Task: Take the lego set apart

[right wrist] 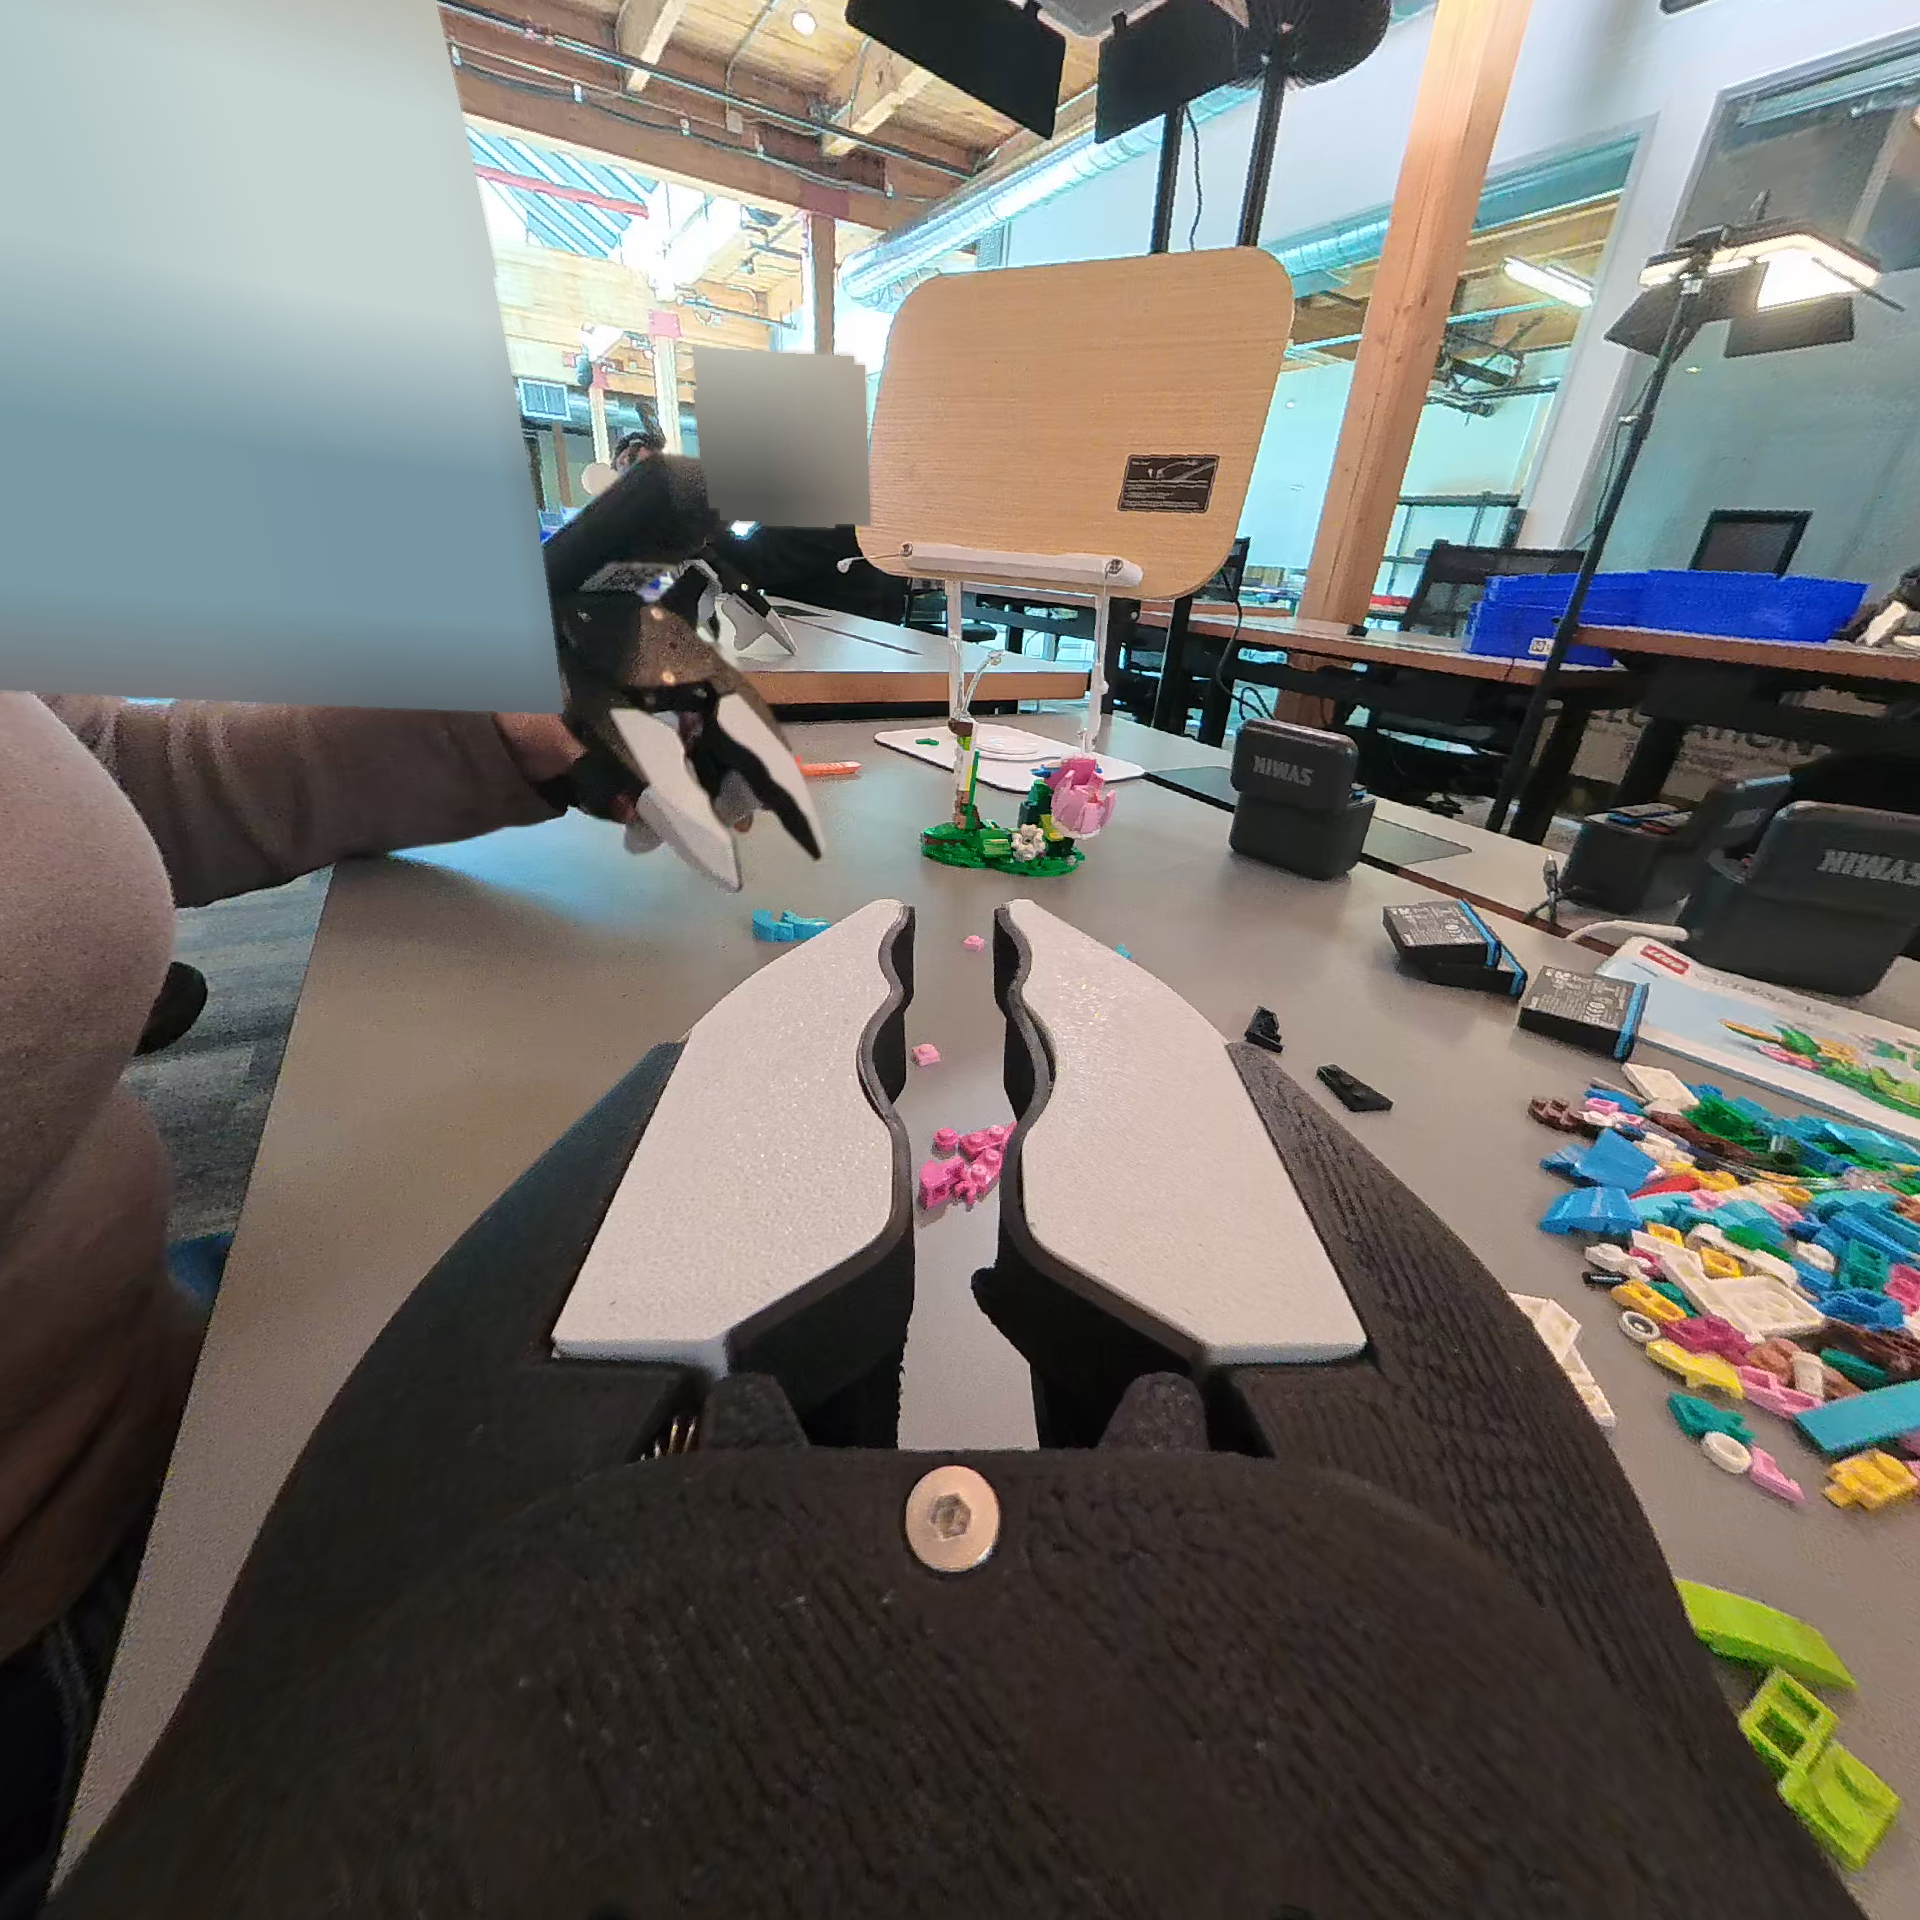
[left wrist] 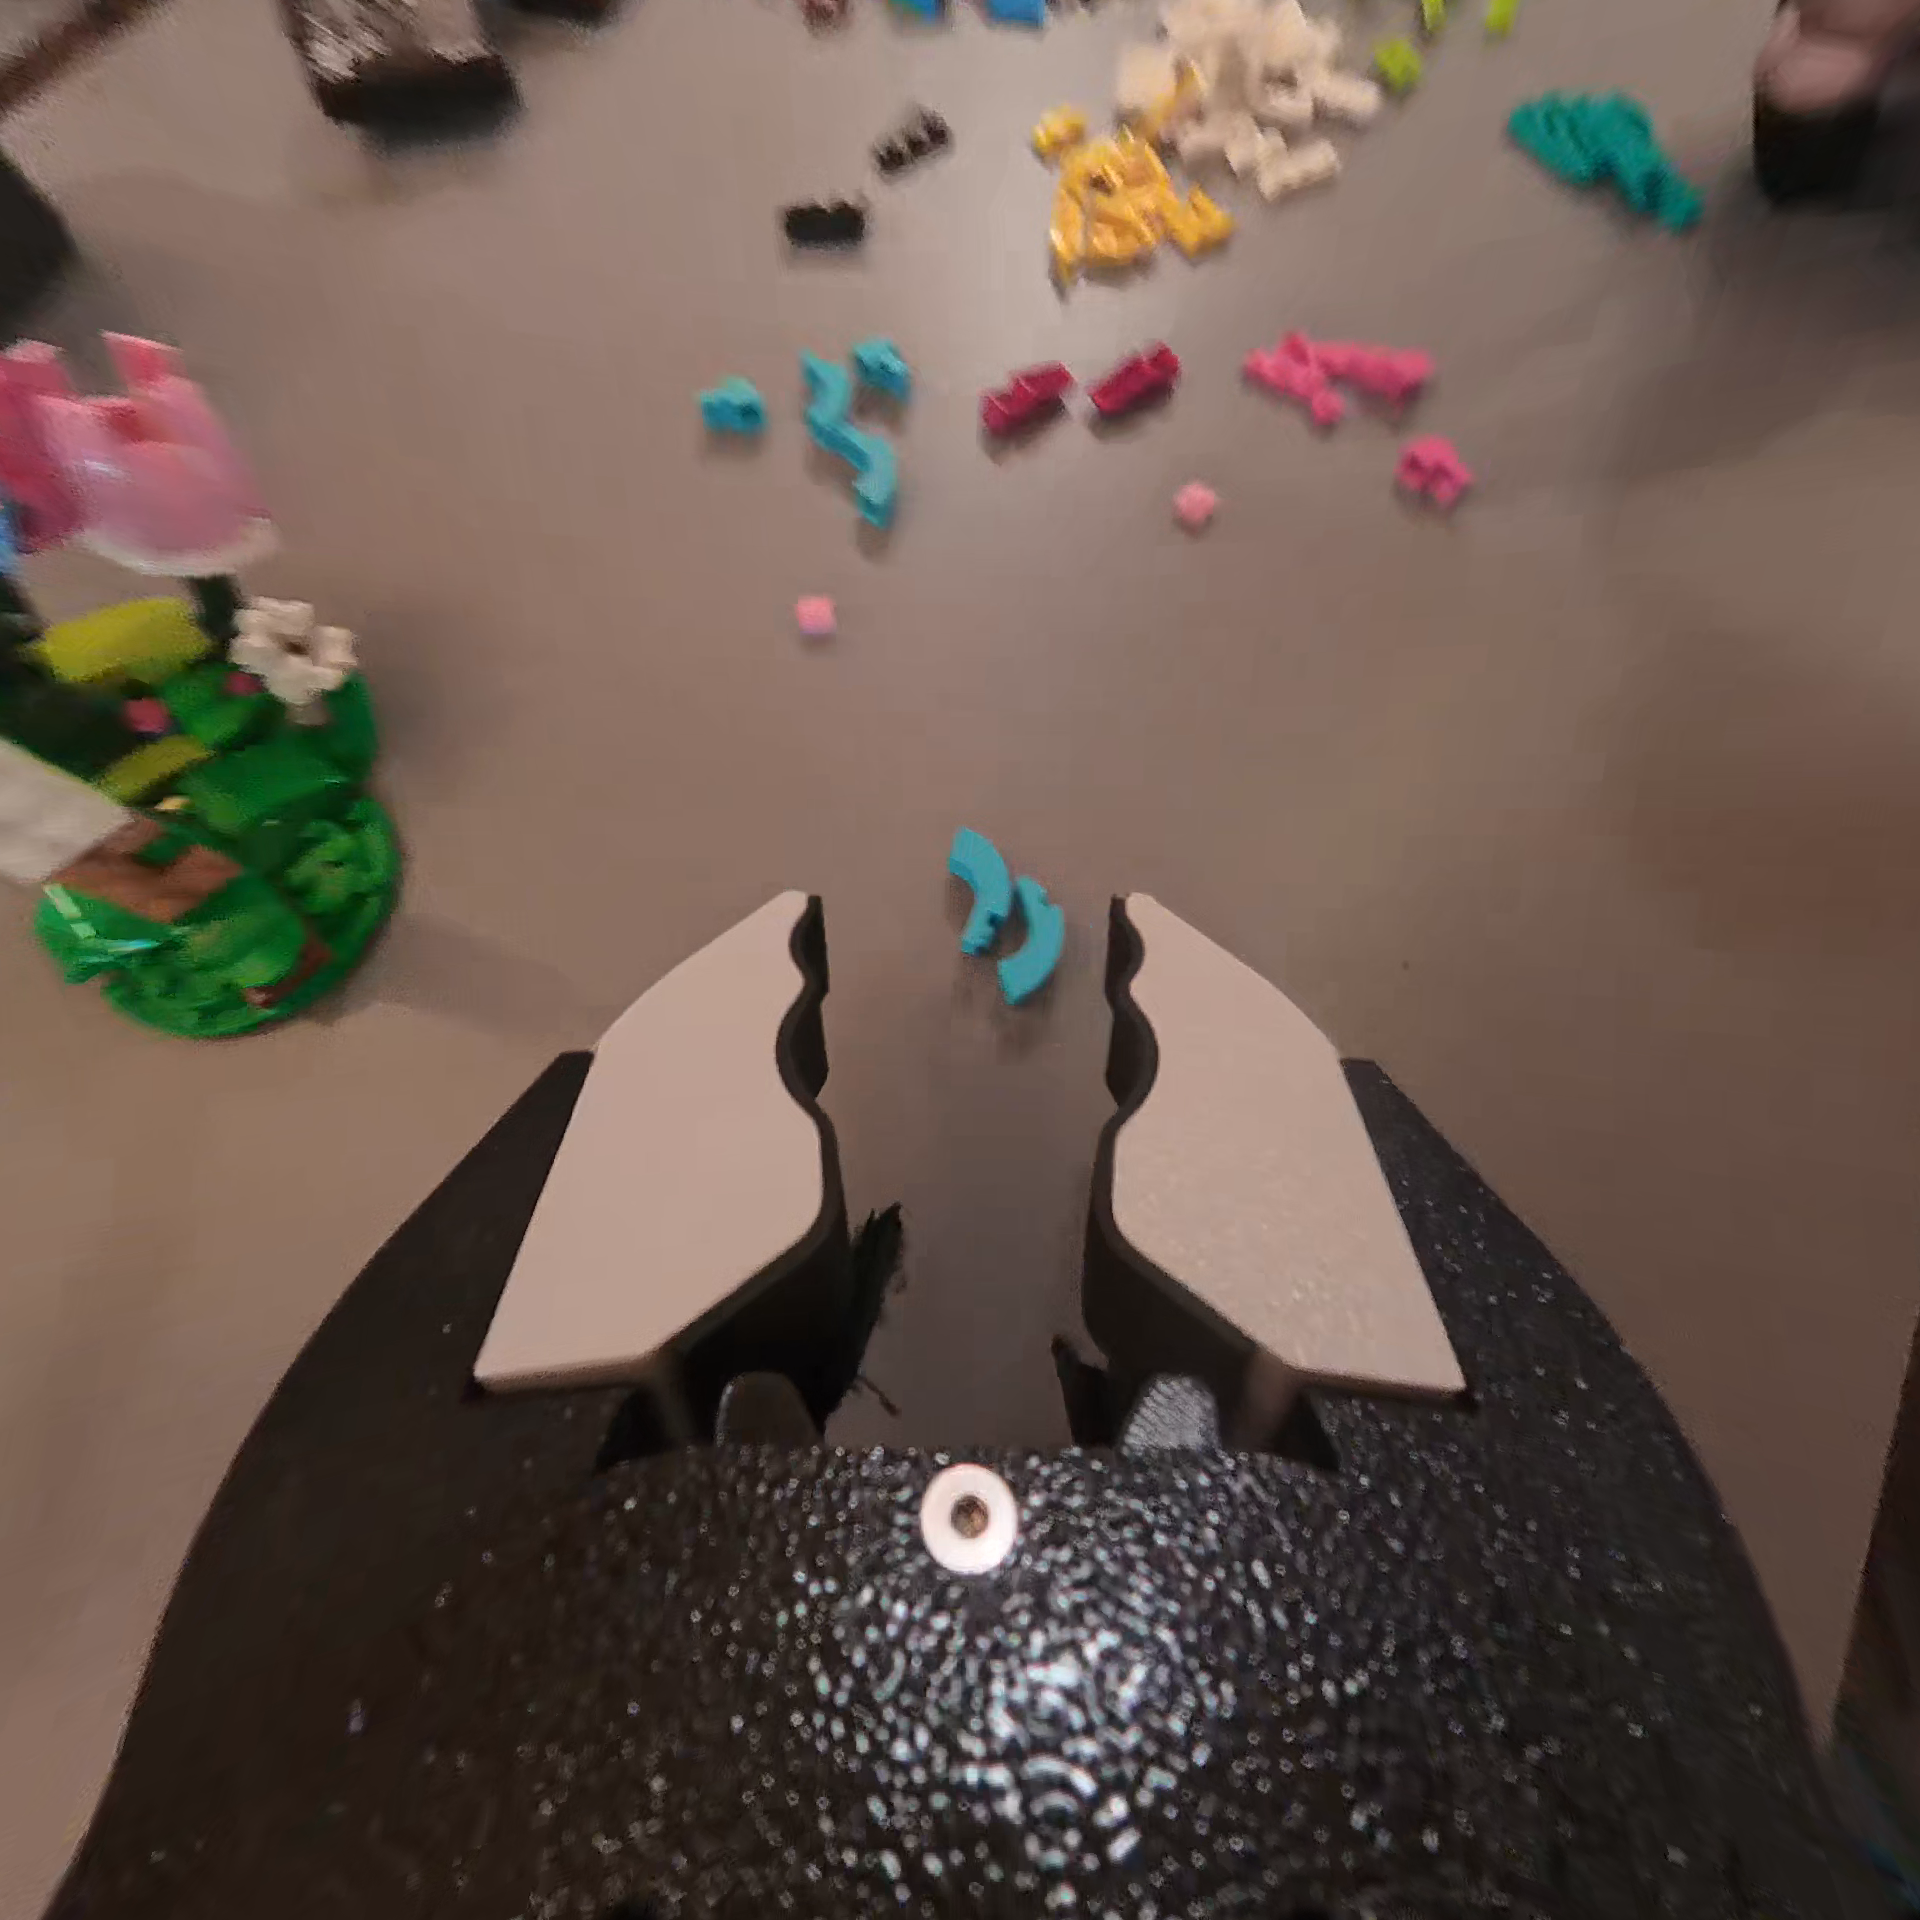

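The lego set [left wrist: 197, 790] is a green round base with a pink flower, a small white flower and lime leaves; it stands at the left in the left wrist view and far ahead in the right wrist view [right wrist: 1013, 826]. My left gripper [left wrist: 966, 914] is open and empty, above two curved teal pieces [left wrist: 1003, 914] that lie on the table between its tips. It also shows in the right wrist view [right wrist: 774, 857], held in a hand. My right gripper [right wrist: 954, 920] is open by a narrow gap and empty, above loose pink pieces [right wrist: 961, 1164].
Sorted piles lie on the grey table [left wrist: 1351, 779]: teal [left wrist: 847, 426], dark pink [left wrist: 1081, 390], pink [left wrist: 1340, 374], yellow [left wrist: 1132, 197], white [left wrist: 1257, 94], turquoise [left wrist: 1600, 151]. A mixed heap [right wrist: 1766, 1278], a booklet [right wrist: 1808, 1049], black battery packs [right wrist: 1455, 935] and charger boxes [right wrist: 1299, 800] sit at the right. The left gripper's tips are roughly 25 centimetres from the right gripper's.
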